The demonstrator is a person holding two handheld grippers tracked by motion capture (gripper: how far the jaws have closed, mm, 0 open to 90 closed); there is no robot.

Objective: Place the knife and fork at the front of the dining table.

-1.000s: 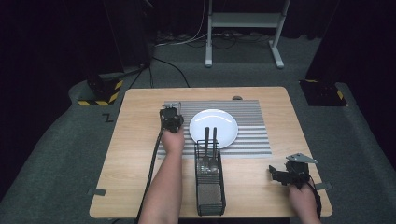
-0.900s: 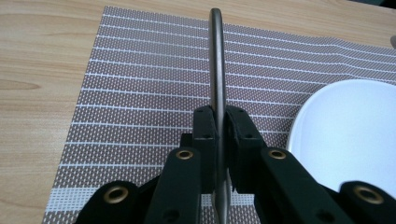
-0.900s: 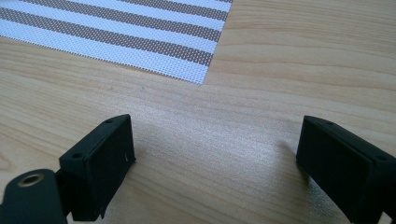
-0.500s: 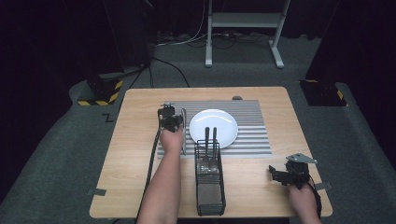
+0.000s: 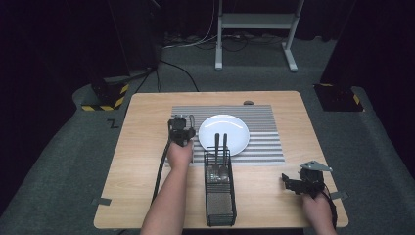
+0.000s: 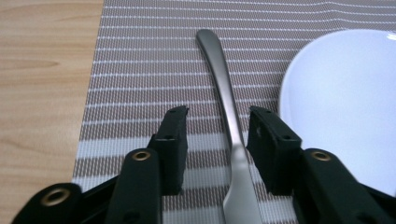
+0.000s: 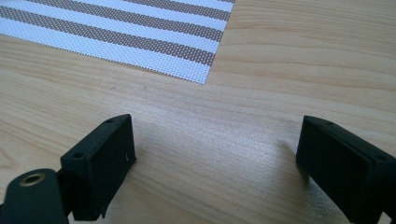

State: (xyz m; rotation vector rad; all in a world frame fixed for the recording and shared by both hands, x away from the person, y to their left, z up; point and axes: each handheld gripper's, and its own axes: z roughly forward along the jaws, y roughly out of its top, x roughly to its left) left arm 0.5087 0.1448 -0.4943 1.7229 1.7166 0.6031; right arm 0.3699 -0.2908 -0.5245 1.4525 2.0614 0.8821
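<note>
My left fingers [image 6: 175, 140] stand open astride the fork [image 6: 224, 93] on the mat [image 6: 140, 56]. Thin, stiff, slippery steel: grip mid-handle. My right gripper [image 7: 215, 163] is open, empty.

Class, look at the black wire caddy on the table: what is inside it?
Inside the wire caddy two utensils stand with dark handles up, apparently spoons, their bowls dim behind the mesh. Its bottom is hidden.

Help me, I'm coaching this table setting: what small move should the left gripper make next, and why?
Probably lift straight up and back off. The left gripper is open, its fingers straddling the utensil handle with a gap on each side, and the utensil already lies flat on the striped placemat beside the white plate. It looks placed, so withdrawing without nudging it seems right.
</note>
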